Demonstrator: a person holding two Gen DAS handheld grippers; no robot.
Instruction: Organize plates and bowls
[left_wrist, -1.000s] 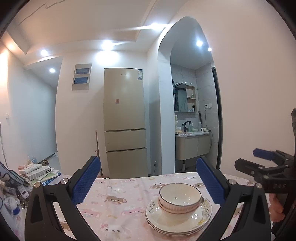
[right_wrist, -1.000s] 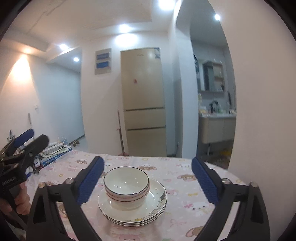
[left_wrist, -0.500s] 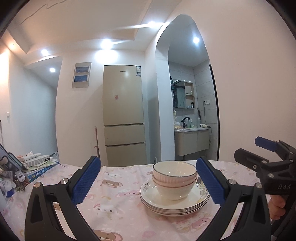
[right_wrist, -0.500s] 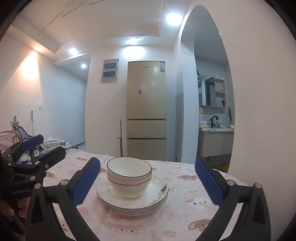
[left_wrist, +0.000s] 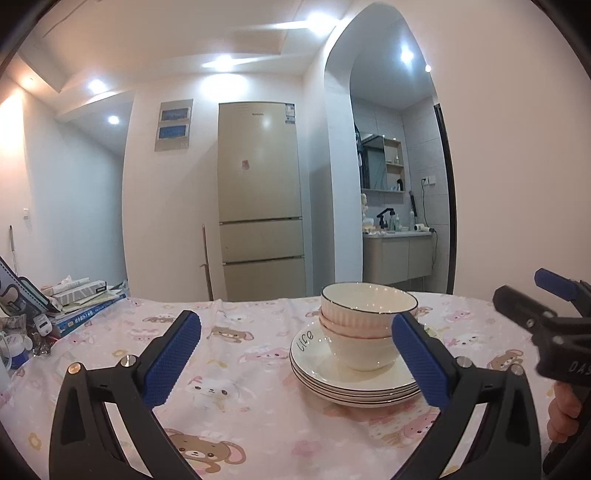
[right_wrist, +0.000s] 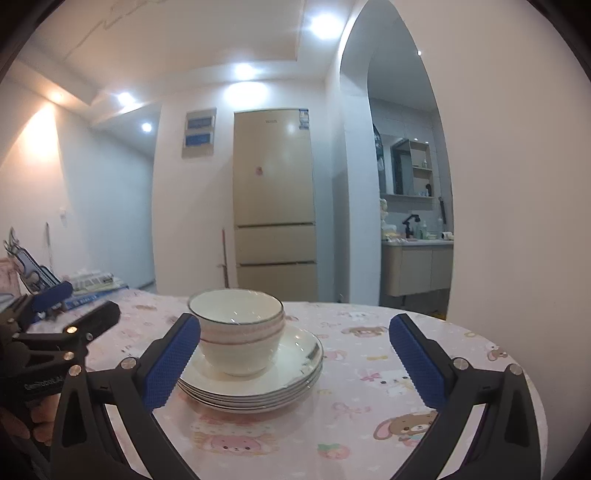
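Where glossy ribbed bowls (left_wrist: 364, 321) nest, round stacked plates (left_wrist: 351, 380), patterned tablecloth (left_wrist: 240, 369)

Two nested bowls (left_wrist: 364, 325) are counted, stacked on four plates (left_wrist: 347, 380). Two tongs are seen, the left tongs (left_wrist: 295, 358) and the right tongs (right_wrist: 295, 360). One fridge (left_wrist: 260, 199) is seen.
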